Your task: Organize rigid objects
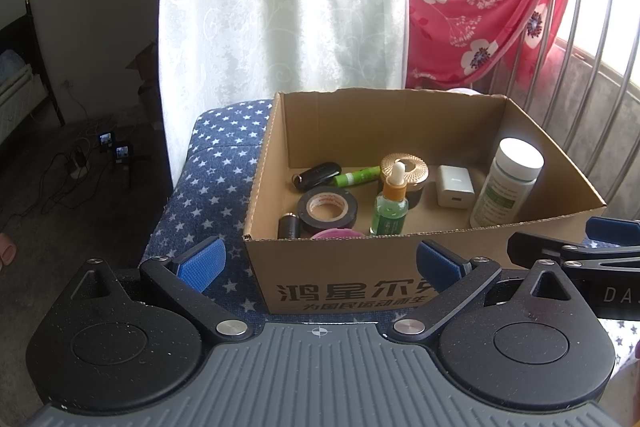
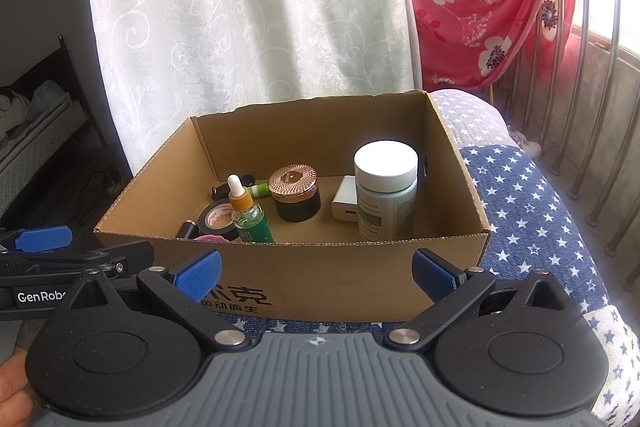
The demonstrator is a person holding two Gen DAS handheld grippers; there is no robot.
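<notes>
I have the cardboard box (image 1: 340, 279) sitting on the star-print cushion (image 1: 216, 163), and inside it the white-capped bottle (image 2: 386, 201) stands upright at the right, with the black tape roll (image 1: 326, 213), gold-lidded jar (image 2: 294, 199), white charger (image 1: 456, 191) and green dropper bottle (image 1: 390, 205) to its left. My left gripper (image 1: 320, 263) and right gripper (image 2: 316, 271) both hover before the box's near wall, jaws spread wide and empty.

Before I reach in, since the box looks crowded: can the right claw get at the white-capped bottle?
Probably yes. The right claw is open, just outside the box, and the white-capped bottle stands upright near the front wall with only the white charger beside it.
</notes>
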